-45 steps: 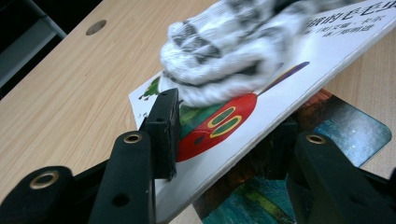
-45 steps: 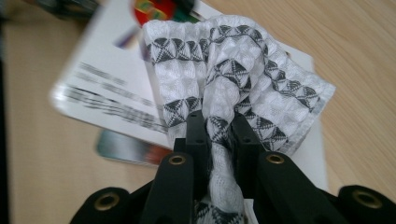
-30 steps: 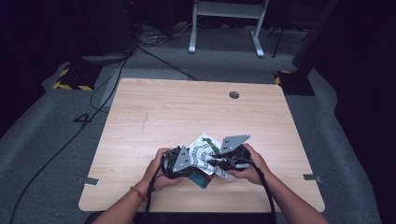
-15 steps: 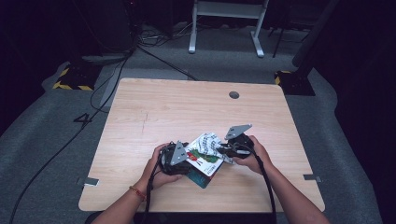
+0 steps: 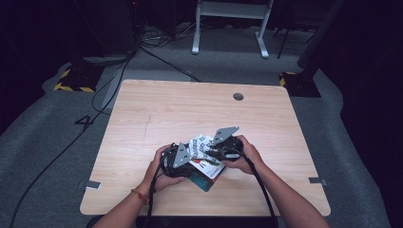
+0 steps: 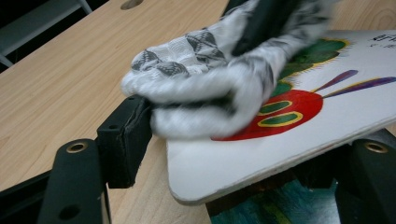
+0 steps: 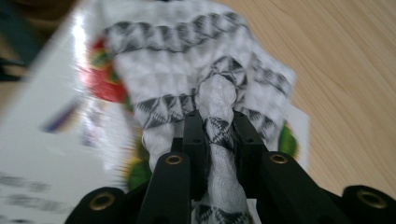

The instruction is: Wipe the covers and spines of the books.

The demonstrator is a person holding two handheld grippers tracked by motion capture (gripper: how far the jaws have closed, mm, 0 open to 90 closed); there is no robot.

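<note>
The right claw [image 7: 218, 135] pinches a bunched fold of the white cloth with black patterned bands [image 7: 187, 79], which lies draped over a caterpillar picture book [image 6: 299, 126] near the front of the wooden bench [image 5: 157, 114]. The left claw [image 6: 243, 158] stands wide, its jaws either side of the book's corner, one jaw touching the cloth.

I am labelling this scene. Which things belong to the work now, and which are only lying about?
In the work:
- patterned cloth, pinched by the right gripper
- picture book, at the left gripper

Lying about:
- floor cables
- white stand
</note>
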